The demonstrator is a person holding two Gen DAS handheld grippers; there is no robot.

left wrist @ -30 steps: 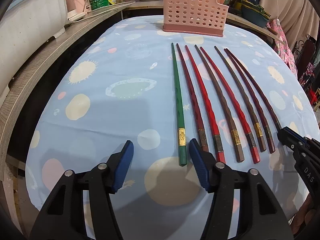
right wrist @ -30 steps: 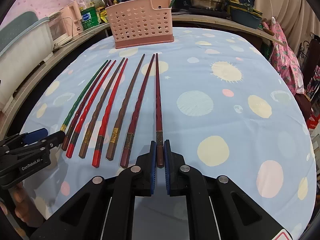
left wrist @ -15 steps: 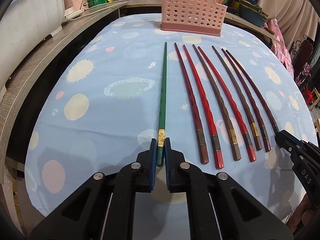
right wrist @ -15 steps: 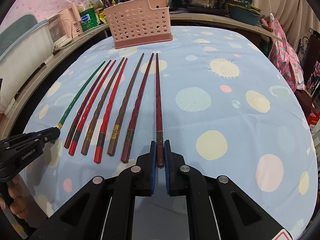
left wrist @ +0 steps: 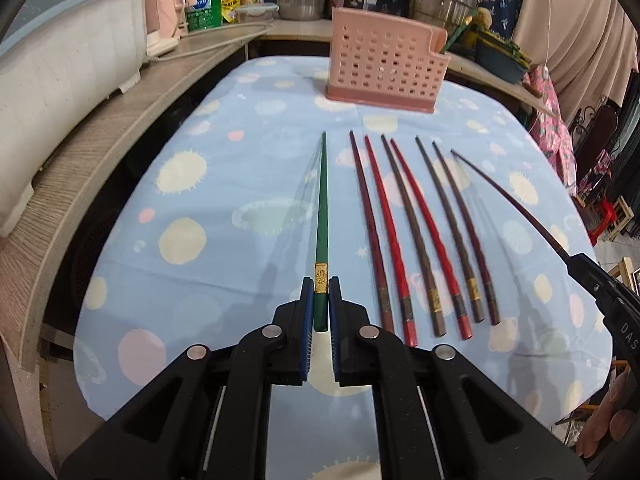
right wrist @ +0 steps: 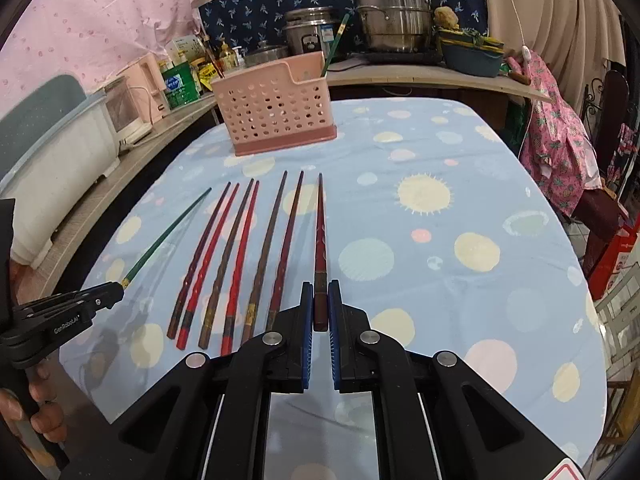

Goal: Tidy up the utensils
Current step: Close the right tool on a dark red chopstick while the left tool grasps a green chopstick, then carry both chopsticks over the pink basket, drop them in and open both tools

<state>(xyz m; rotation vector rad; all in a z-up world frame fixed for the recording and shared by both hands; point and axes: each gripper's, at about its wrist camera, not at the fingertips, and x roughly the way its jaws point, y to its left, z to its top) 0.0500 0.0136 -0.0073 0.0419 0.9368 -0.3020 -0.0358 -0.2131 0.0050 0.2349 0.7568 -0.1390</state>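
A: What does the left wrist view give that the right one lacks?

B: It looks straight down the green chopstick (left wrist: 322,216), whose thick end with the gold band is pinched between the blue pads of the left gripper (left wrist: 320,312). The tip points at the pink basket (left wrist: 384,66) far up the table (left wrist: 192,208). It also catches the right gripper (left wrist: 600,288) from the side, at the right edge.

A: And the right wrist view?

B: There the right gripper (right wrist: 320,312) is clamped on the thick end of a dark red chopstick (right wrist: 320,232), held clear of the cloth. The left gripper (right wrist: 68,312) shows at the left with a hand (right wrist: 36,412) below it, the green chopstick slanting up from its tip. A green stick (right wrist: 334,46) stands inside the basket, seen only here.

A: The rest?

B: Six chopsticks (left wrist: 424,236) lie side by side on the spotted blue cloth, between the two held ones, thick ends toward the grippers.
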